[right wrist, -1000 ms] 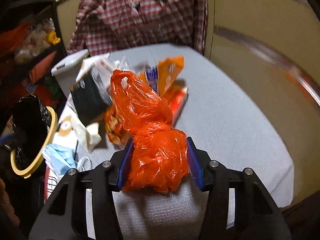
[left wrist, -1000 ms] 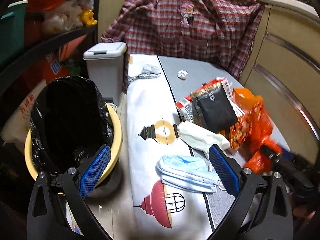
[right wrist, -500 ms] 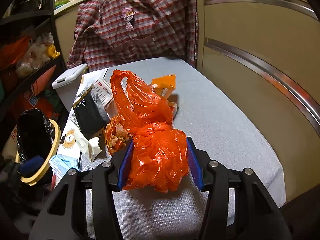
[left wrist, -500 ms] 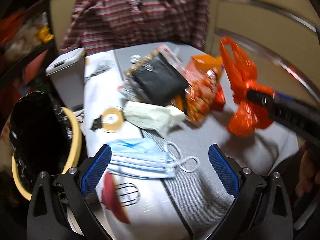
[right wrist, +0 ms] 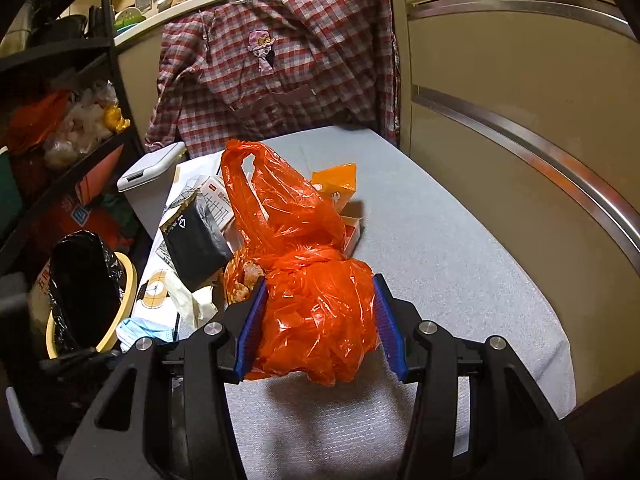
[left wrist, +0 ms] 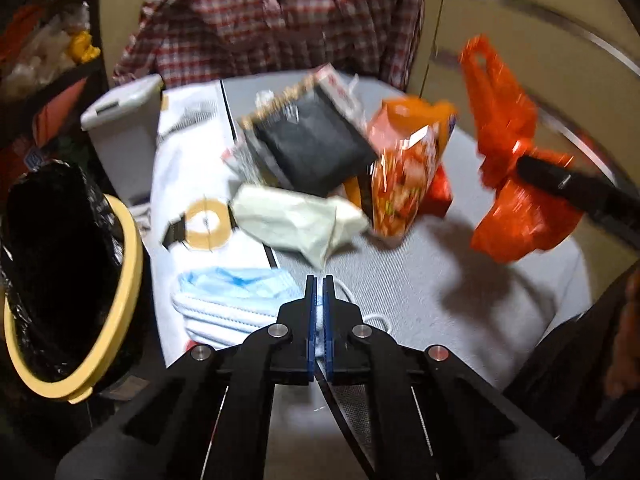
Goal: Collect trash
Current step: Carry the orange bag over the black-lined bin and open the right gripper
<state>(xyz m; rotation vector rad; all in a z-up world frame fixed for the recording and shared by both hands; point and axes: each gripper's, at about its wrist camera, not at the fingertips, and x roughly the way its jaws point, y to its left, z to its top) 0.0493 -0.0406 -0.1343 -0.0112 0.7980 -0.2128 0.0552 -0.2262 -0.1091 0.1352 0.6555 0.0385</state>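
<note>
Left gripper: I have its jaws just closed to a sliver, pinching the right end of the blue face mask between the blue pads.
Face mask: I see it lying near the table's near edge, on the white printed cloth along the left edge.
Right gripper: about half open, its pads pressed on both sides of the orange plastic bag, which I hold above the table's near edge.
White wrapper: mid-table, just beyond the mask.
Snack packet: I see it right of the wrapper, touching it.
Black pouch: behind the wrapper, leaning on a red-and-white box.
Bin: yellow-rimmed with a black liner, on the floor off the table's left edge, near the mask.
White lidded bin: I see it off the far left corner.
Plaid shirt: hanging behind the table's far edge.
</note>
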